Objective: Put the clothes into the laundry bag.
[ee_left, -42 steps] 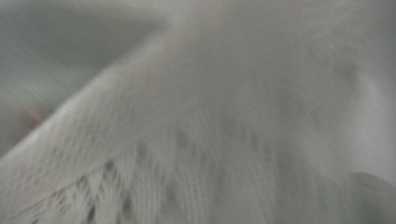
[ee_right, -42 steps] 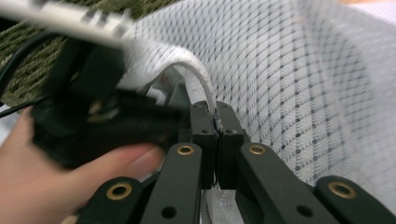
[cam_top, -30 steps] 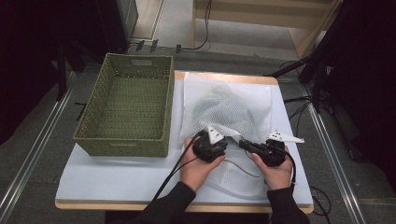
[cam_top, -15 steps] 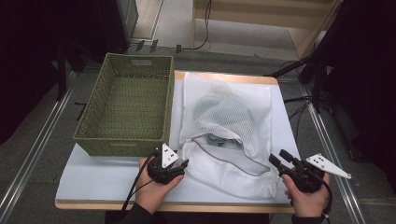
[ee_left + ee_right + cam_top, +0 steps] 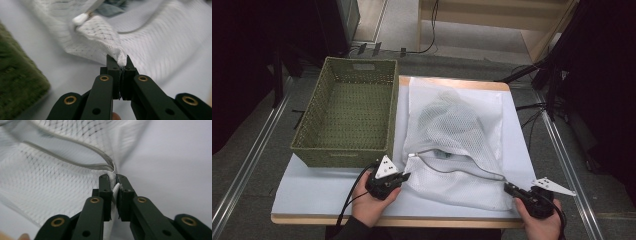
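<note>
both grippers, l (image 5: 404,176) & r (image 5: 507,186), clamped on mesh bag (image 5: 457,130) mouth at table's near edge; jaws just closed. next: spread opening, judged.

A green woven basket (image 5: 347,115) stands on the left half of the table (image 5: 312,192), its long side running away from the near edge; its interior is empty. A white sheet covers the table surface, with a wooden edge exposed along the near and far sides. Black cables (image 5: 427,47) lie on the floor beyond the table. A metal rail (image 5: 249,165) runs along the floor at left.
</note>
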{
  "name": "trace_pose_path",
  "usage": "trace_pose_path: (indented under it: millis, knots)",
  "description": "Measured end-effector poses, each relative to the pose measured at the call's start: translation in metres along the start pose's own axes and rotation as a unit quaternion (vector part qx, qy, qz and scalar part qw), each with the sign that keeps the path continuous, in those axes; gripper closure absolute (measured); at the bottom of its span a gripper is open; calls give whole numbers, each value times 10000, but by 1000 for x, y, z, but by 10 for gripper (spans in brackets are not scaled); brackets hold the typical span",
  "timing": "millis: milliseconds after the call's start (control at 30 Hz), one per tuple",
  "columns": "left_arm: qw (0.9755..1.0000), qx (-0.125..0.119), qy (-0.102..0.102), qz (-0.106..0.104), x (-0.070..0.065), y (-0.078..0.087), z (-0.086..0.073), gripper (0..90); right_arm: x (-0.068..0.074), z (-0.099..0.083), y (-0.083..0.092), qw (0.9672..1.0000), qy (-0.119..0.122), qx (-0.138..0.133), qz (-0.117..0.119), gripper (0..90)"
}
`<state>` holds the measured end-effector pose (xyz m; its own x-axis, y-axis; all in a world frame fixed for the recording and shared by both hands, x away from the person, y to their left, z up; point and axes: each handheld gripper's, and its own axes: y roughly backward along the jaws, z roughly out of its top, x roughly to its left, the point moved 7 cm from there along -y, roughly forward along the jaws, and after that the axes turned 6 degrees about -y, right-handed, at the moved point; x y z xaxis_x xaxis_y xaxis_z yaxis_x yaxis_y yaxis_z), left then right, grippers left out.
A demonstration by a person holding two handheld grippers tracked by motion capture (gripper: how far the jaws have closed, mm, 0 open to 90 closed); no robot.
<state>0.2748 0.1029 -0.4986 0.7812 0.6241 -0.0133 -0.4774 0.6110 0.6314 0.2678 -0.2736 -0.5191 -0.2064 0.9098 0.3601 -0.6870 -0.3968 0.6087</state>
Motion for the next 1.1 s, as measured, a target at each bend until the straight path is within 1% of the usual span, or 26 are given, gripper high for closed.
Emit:
trace_pose_path:
  millis: [33, 100, 133, 167, 200, 233, 267, 300, 333, 400, 433, 500, 533, 600, 667, 700, 767, 800, 833, 867, 900, 933, 1000, 1033, 1067, 1100]
  knots:
    - [9999, 68, -93, -73, -6, 3, -5, 897, -7, 2, 2, 9999, -12, -87, -94, 876]
    - [9989, 222, -145, -395, -18, 5, -17, 891, -18, 1, 4, 9998, -114, -77, -173, 876]
    - [9984, 286, -183, -454, -21, 6, -23, 880, -20, -1, 3, 9997, -142, -26, -195, 868]
    - [9982, 266, -225, -479, -22, 7, -27, 849, -22, -1, 3, 9997, -121, -26, -202, 844]
    - [9982, 160, -257, -511, -21, 9, -28, 801, -22, 0, 5, 9996, -115, -134, -211, 734]
    - [9988, 47, -180, -455, -17, 11, -28, 733, -20, 3, 7, 9994, -59, -321, -136, 564]
    - [9991, -152, 7, -386, -11, 15, -24, 654, -17, 9, 10, 9988, -32, -487, -30, 432]
    - [9981, -427, 252, -374, -5, 19, -19, 579, -14, 13, 14, 9981, -62, -600, 120, 377]
    - [9962, -632, 498, -332, 2, 22, -14, 534, -14, 18, 19, 9971, -87, -739, 176, 361]
    - [9931, -790, 842, -206, 14, 22, -7, 477, -15, 24, 23, 9949, -261, -942, 246, 352]
    - [9923, -781, 955, -138, 18, 19, -5, 459, -15, 25, 21, 9947, -315, -945, 273, 353]
    - [9913, -702, 1113, -54, 21, 9, -2, 451, -15, 23, 9, 9962, -336, -758, 267, 361]
    - [9911, -695, 1137, -7, 20, 4, -2, 445, -14, 22, 2, 9970, -338, -641, 260, 377]
    - [9896, -795, 1198, 16, 17, 2, 2, 427, -13, 22, -9, 9984, -303, -435, 215, 424]
    - [9893, -986, 1071, 121, 15, 9, 7, 426, -11, 22, -16, 9988, -256, -288, 318, 474]
    - [9884, -1107, 1029, 156, 15, 14, 9, 428, -10, 21, -18, 9989, -260, -226, 312, 497]
    - [9869, -1277, 951, 250, 16, 25, 13, 427, -8, 18, -21, 9986, -255, -103, 443, 533]
    - [9884, -1208, 891, 240, 14, 26, 14, 418, -8, 16, -23, 9988, -214, -57, 440, 533]
    - [9919, -957, 812, 211, 12, 21, 12, 411, -7, 14, -24, 9989, -169, -16, 435, 535]
    - [9947, -660, 752, 220, 10, 12, 9, 391, -6, 12, -25, 9989, -125, 15, 461, 534]
    - [9964, -385, 730, 215, 8, 2, 4, 360, -5, 11, -26, 9989, -102, 28, 465, 529]
    - [9970, -184, 726, 208, 7, -7, -1, 360, -5, 10, -27, 9989, -61, 39, 457, 534]
    - [9964, 22, 822, 195, 5, -21, -9, 377, -2, 9, -29, 9990, 59, 53, 429, 559]
    - [9966, 89, 782, 258, 5, -23, -10, 398, -1, 8, -29, 9991, 118, 82, 407, 584]
    - [9967, 100, 741, 303, 6, -23, -9, 443, 0, 7, -29, 9990, 168, 107, 406, 628]
    - [9966, 157, 770, 248, 6, -23, -9, 511, 1, 7, -29, 9988, 167, 130, 430, 666]
